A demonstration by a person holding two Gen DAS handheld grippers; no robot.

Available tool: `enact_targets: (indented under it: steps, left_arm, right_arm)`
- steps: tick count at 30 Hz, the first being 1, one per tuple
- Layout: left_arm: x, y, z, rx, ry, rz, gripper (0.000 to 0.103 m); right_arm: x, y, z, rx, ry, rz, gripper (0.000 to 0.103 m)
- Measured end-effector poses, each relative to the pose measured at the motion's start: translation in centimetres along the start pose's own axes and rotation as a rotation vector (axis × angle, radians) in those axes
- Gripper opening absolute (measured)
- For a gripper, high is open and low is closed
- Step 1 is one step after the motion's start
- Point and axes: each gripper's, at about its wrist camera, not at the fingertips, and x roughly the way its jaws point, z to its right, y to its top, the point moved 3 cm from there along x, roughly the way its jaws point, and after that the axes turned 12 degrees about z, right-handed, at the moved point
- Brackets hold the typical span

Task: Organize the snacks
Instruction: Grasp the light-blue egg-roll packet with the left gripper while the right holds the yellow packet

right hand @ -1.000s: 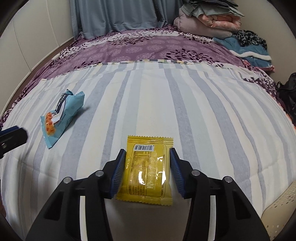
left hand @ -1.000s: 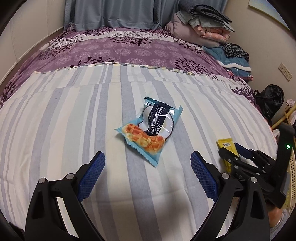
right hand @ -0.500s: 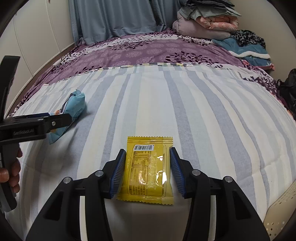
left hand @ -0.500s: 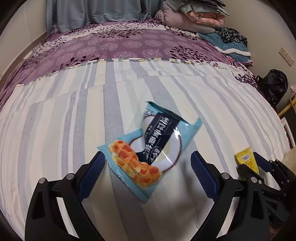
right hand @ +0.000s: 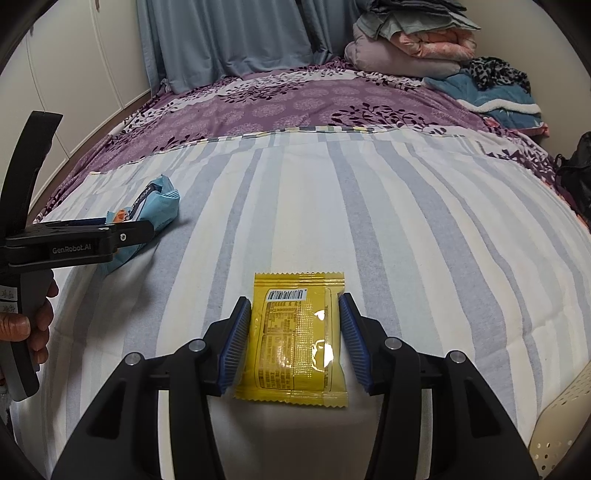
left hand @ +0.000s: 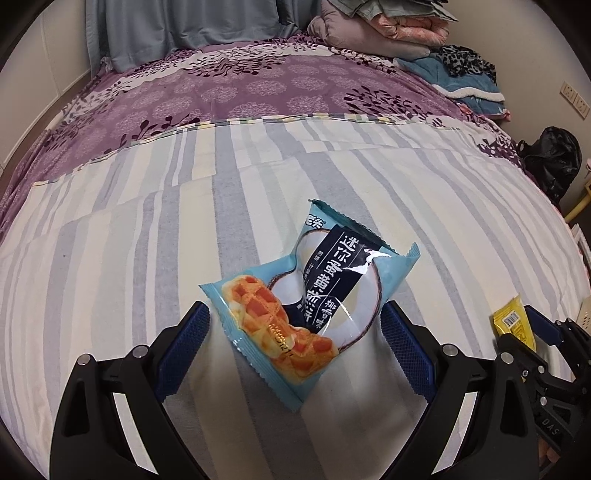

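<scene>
A light-blue snack packet (left hand: 314, 302) with a waffle picture lies flat on the striped bedspread (left hand: 184, 229). My left gripper (left hand: 294, 308) is open wide around it, one pad at each side and neither pressing on it. From the right wrist view the left gripper (right hand: 136, 230) shows side-on over the blue packet (right hand: 159, 206). A yellow snack packet (right hand: 295, 336), label side up, rests on the bed between the blue pads of my right gripper (right hand: 294, 299), which is shut on its two side edges. The yellow packet (left hand: 509, 317) also shows at the right of the left wrist view.
A white perforated basket (right hand: 561, 424) sits at the bed's near right edge. Folded quilts and clothes (left hand: 391, 29) are piled at the far right corner, and a black bag (left hand: 550, 158) stands beside the bed. A hand (right hand: 33, 325) holds the left gripper's handle.
My left gripper came forward and down until the blue packet lay between its open fingers. The right gripper and the yellow packet stayed where they were.
</scene>
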Motion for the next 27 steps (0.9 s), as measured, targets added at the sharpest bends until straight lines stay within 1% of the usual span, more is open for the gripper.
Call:
enact_targets:
  steps: [2, 5, 9, 15, 20, 24, 27]
  left_arm:
    - [-0.5, 0.0, 0.0, 0.015, -0.006, 0.005, 0.095]
    - [-1.4, 0.2, -0.1, 0.035, -0.006, 0.017, 0.095]
    - [-1.6, 0.8, -0.3, 0.037, -0.020, 0.031, 0.095]
    - [0.2, 1.7, 0.5, 0.084, -0.064, 0.034, 0.095]
    - [2.2, 1.9, 0.9, 0.091, -0.125, 0.005, 0.095]
    - [3.6, 1.6, 0.9, 0.095, -0.118, -0.024, 0.095]
    - [3.6, 1.5, 1.0, 0.104, -0.105, -0.007, 0.094]
  right_arm:
    - [0.0, 0.0, -0.1, 0.000, 0.002, 0.001, 0.050]
    - [0.0, 0.0, -0.1, -0.005, 0.010, 0.001, 0.054]
    - [0.1, 0.0, -0.2, -0.007, 0.011, 0.001, 0.055]
    - [0.0, 0.0, 0.2, 0.008, 0.023, 0.003, 0.055]
    - [0.0, 0.0, 0.2, 0.002, 0.018, 0.003, 0.055]
    - [0.1, -0.1, 0.0, 0.001, 0.018, 0.003, 0.055]
    - [0.1, -0.1, 0.0, -0.002, 0.016, 0.002, 0.055]
